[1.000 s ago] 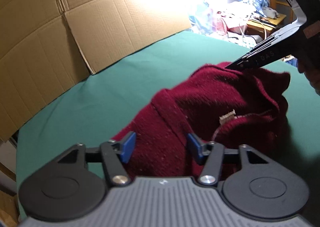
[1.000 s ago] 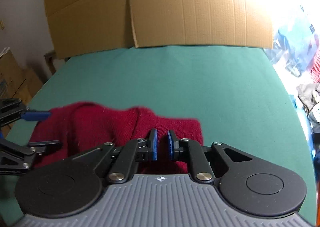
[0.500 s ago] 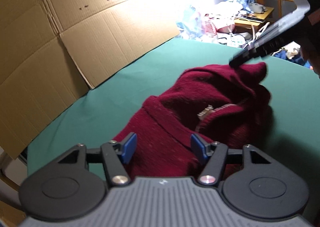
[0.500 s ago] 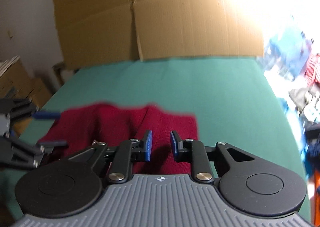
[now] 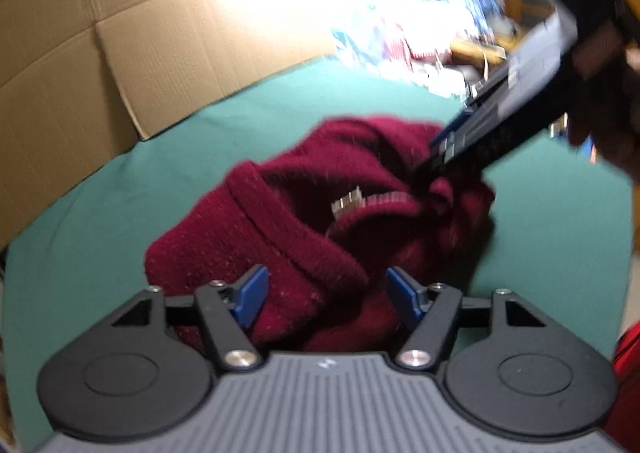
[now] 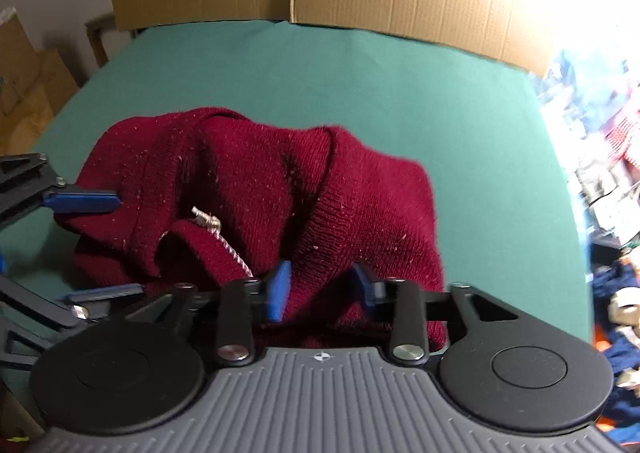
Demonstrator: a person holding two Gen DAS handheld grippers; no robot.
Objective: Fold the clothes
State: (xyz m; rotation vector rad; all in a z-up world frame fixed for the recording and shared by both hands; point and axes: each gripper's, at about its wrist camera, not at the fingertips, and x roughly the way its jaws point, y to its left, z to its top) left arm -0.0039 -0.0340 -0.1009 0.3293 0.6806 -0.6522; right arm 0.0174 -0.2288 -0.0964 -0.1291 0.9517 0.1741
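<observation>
Left wrist view: sits behind its own gripper, angled down, close over the crumpled dark-red knitted sweater (image 5: 304, 221); faces the far tan corrugated cardboard sheets (image 5: 120, 53).

Right wrist view: steeper downward, equally close.

Shared: sweater, green cloth-covered table (image 6: 360, 85), cardboard. Each view catches the other gripper.

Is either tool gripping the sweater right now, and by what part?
Neither. Both tools, left and right, are opening, pads clear of the sweater bunched between them.
</observation>
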